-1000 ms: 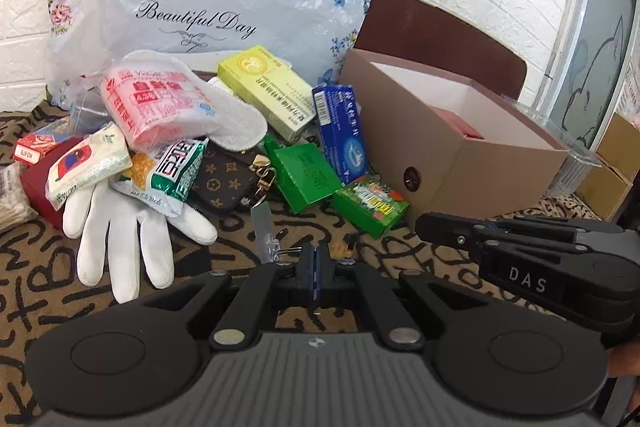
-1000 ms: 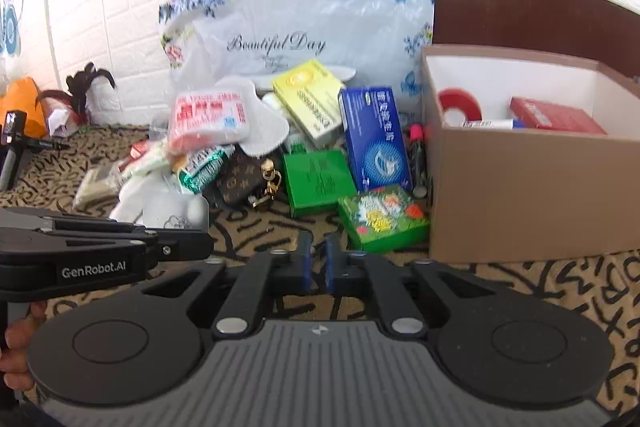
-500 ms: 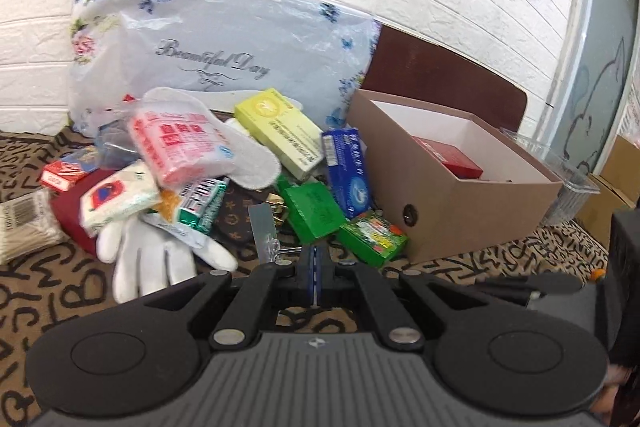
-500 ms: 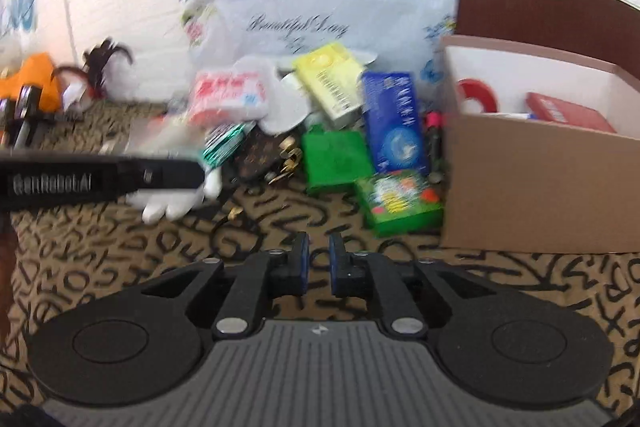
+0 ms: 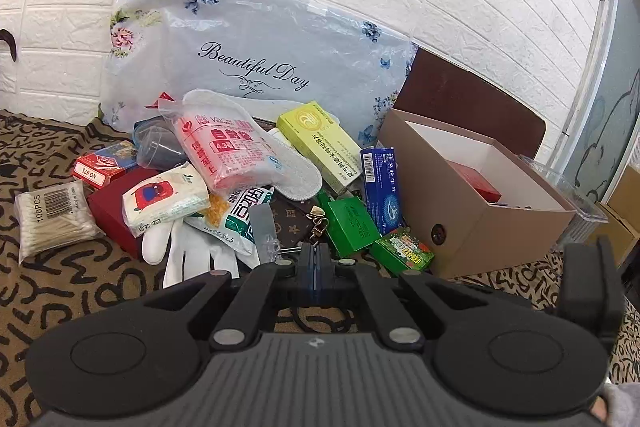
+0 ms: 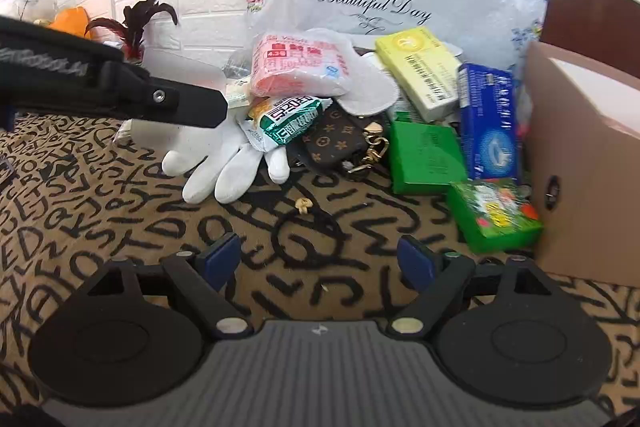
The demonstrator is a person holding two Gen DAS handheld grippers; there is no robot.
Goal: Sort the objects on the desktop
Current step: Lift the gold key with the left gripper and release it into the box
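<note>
Right tongs (image 6: pixel 320 259) just spread, empty, facing the green printed carton (image 6: pixel 496 215) beside open brown cardboard box (image 6: pixel 580 163), presumably its destination; left tongs (image 5: pixel 315 261) pressed together.

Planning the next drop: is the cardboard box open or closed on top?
Open. The cardboard box has no lid over it, and its white inner walls and a red item inside are visible from above.
</note>
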